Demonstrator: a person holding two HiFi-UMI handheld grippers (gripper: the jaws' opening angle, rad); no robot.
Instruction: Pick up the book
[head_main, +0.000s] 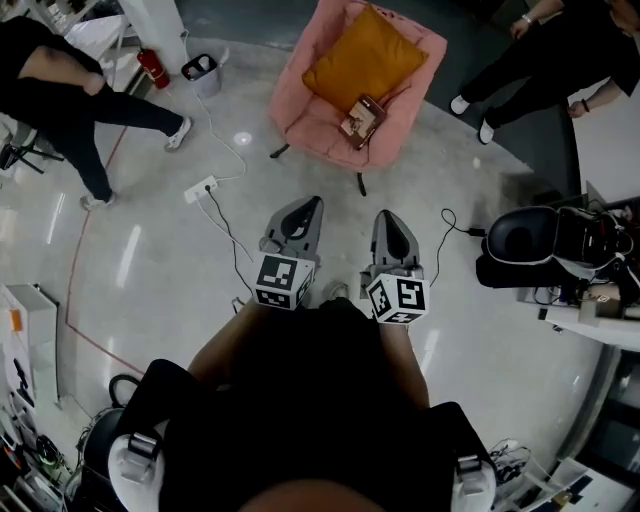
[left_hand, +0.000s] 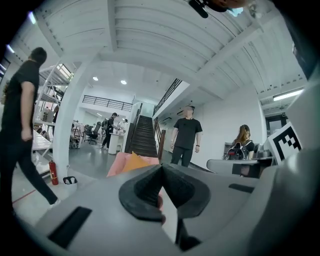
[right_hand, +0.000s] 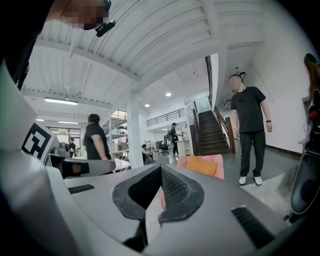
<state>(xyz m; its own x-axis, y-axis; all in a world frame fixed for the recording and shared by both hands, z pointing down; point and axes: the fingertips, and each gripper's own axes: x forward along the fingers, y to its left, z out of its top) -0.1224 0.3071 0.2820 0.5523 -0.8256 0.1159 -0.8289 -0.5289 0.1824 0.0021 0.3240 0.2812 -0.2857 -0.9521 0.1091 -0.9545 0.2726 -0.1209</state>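
Pink armchair (head_main: 310, 125) bearing the book (head_main: 362, 118); two grippers held side by side short of it
Book: lies on the armchair seat, its upper end at the lower corner of an orange cushion (head_main: 365, 55) that leans on the backrest. Left gripper (head_main: 308, 205): jaws together at the tips, nothing between them, held over the pale glossy floor (head_main: 180, 290), well apart from the book. Right gripper (head_main: 386, 216): jaws together, nothing between them, just beside the left one, likewise well apart from the book. Both gripper views look nearly level at the armchair and cushion across the floor. Also present: white power strip (head_main: 200, 188) with cable on the floor left of the armchair; red fire extinguisher (head_main: 153, 68) beside a column; persons standing around the armchair
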